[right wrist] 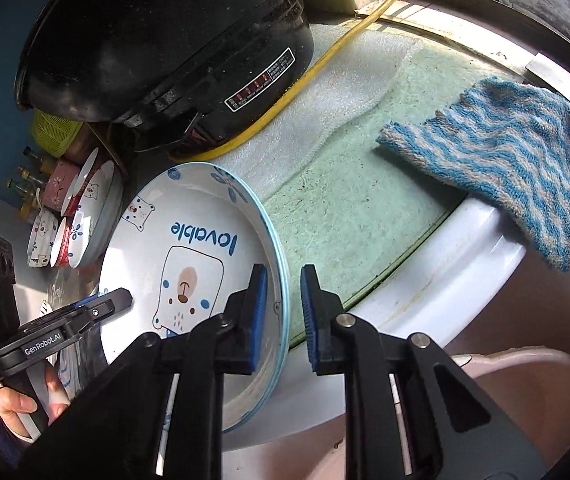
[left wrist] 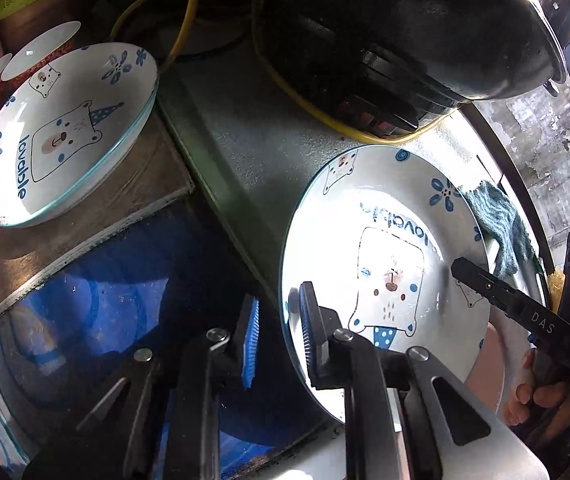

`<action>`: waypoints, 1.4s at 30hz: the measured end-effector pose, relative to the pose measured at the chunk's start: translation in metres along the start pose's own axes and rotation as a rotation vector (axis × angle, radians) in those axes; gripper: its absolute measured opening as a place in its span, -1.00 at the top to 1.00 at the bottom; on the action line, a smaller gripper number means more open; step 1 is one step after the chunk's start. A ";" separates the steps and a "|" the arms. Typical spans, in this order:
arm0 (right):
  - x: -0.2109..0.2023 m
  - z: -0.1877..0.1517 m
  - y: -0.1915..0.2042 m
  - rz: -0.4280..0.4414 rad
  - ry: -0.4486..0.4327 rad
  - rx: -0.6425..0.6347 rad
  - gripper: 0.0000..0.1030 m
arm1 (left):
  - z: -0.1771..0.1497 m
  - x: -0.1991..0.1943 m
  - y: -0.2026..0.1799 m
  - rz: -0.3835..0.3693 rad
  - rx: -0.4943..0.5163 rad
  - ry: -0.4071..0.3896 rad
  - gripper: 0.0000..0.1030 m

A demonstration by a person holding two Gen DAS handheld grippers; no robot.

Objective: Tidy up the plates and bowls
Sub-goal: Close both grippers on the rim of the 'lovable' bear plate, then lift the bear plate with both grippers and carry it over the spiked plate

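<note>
Cluttered kitchen worktop [right wrist: 345, 216], green mat, black cooker behind. Bear plate [right wrist: 189, 264] lies flat, rim straddled both sides: left hand-held gripper [left wrist: 281, 332] pinches the rim nearest it, right hand-held gripper [right wrist: 283, 312] nearly closed over the opposite rim, pads look just on it. Second bear plate [left wrist: 65, 132] and bowls lie left.

Your bear plate [right wrist: 189, 264] sits tilted on the green mat; second plate [left wrist: 65, 132] and bowls [right wrist: 65, 216] off left.
</note>
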State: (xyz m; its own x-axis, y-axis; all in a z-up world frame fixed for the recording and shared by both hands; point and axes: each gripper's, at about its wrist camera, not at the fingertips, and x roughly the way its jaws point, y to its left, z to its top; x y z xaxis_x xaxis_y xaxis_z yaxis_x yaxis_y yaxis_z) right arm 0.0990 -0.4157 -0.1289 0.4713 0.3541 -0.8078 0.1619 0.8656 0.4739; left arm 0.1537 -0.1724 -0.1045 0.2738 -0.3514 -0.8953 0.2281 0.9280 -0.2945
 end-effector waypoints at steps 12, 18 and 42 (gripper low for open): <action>-0.001 -0.007 0.007 0.002 -0.013 -0.017 0.76 | -0.004 -0.002 0.000 0.011 0.005 0.001 0.87; -0.002 -0.009 0.015 0.005 -0.012 -0.030 0.78 | -0.010 -0.012 0.010 0.008 -0.011 -0.003 0.87; 0.011 -0.014 0.130 0.077 -0.014 -0.181 0.77 | -0.034 -0.096 0.113 0.048 -0.137 -0.117 0.88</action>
State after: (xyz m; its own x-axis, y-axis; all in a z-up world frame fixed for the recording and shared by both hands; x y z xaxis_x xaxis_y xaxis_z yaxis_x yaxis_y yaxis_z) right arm 0.1129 -0.2940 -0.0811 0.4889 0.4173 -0.7661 -0.0327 0.8863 0.4619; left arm 0.1212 -0.0293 -0.0632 0.3895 -0.3114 -0.8668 0.0856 0.9493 -0.3025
